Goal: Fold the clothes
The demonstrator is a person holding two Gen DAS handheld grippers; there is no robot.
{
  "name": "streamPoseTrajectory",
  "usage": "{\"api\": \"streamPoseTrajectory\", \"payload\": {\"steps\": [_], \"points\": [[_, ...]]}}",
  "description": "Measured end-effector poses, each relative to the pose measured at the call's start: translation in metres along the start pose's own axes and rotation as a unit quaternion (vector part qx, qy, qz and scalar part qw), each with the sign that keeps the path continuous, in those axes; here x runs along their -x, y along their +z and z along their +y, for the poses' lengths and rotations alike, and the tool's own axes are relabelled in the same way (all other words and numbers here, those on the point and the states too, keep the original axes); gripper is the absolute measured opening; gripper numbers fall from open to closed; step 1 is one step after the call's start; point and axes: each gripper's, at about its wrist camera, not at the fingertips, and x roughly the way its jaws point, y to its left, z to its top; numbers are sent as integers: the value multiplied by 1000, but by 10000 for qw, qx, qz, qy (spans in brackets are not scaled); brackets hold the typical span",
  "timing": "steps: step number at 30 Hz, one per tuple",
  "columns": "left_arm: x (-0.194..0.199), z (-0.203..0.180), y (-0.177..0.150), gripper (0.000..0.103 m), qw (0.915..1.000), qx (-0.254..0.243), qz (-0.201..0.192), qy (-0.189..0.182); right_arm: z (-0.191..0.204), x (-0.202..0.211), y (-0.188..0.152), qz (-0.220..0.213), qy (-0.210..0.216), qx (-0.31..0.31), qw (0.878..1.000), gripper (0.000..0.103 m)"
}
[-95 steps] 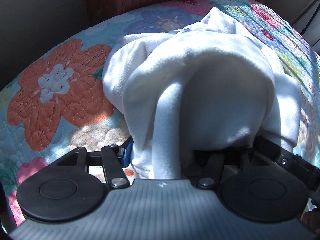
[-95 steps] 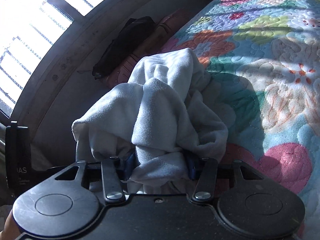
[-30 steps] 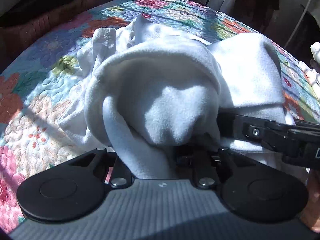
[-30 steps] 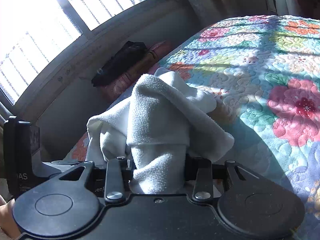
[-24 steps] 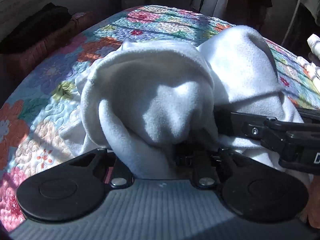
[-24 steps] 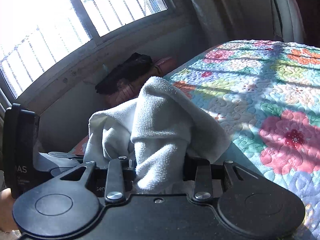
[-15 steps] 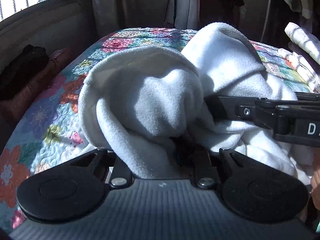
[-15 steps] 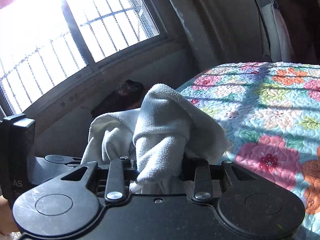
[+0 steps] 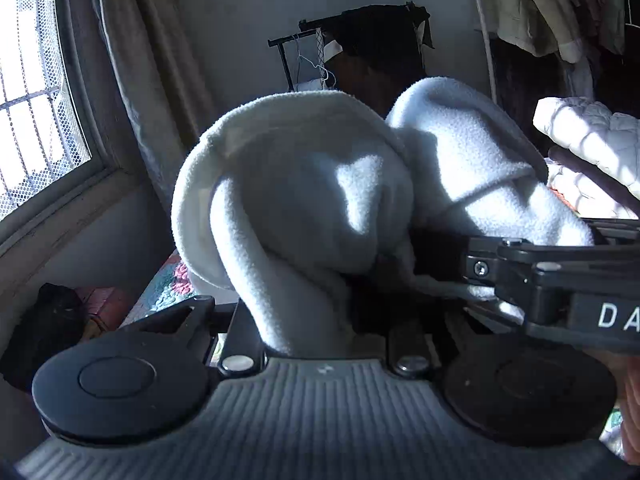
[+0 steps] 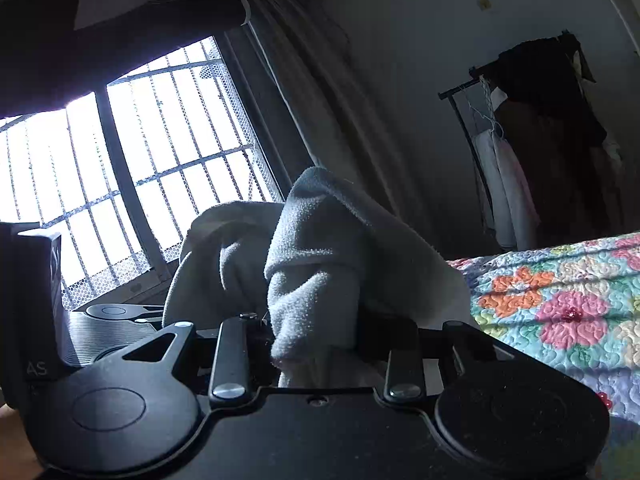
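I have the white fleece garment (image 9: pixel 304 184) pinched in both the left gripper (image 9: pixel 320 312) and the right gripper (image 10: pixel 316 340), lifted clear above the quilt (image 10: pixel 568 304). To fold cleanly, I'd keep both grips firm, spread them apart until the cloth hangs flat, then lower it evenly.

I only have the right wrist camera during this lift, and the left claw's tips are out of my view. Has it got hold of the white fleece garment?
Observer: Yes. In the left wrist view the left claw is shut on the white fleece garment, and cloth bulges up between its fingers.
Operator: Is there anything on my right side?
Observer: A stack of folded white quilted cloth shows past the right claw, at that view's right edge.
Operator: And low on the left?
Observer: A black bag lies against a reddish case below the window.
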Motion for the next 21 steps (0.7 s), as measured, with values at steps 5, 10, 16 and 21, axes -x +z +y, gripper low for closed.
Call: {"api": "streamPoseTrajectory", "payload": {"steps": [5,10,16,21], "points": [[-65,-70,-65,27,9973,-255,587,-360,-68,7,-42,1068,-1606,-53,9812,72],[-98,-104,-130,28,9865,-793,1281,-648,-114,39,-82,1595,-2260,-197,9608,72],[-94,-91,-149,46,9854,-1097,1084,-721,-126,61,-109,1892,-2239,-312,9556,72],[-97,-67,-136,57,9873,-382,1143,-1036,-128,67,-135,1886,-2033,-681,9584,72]]}}
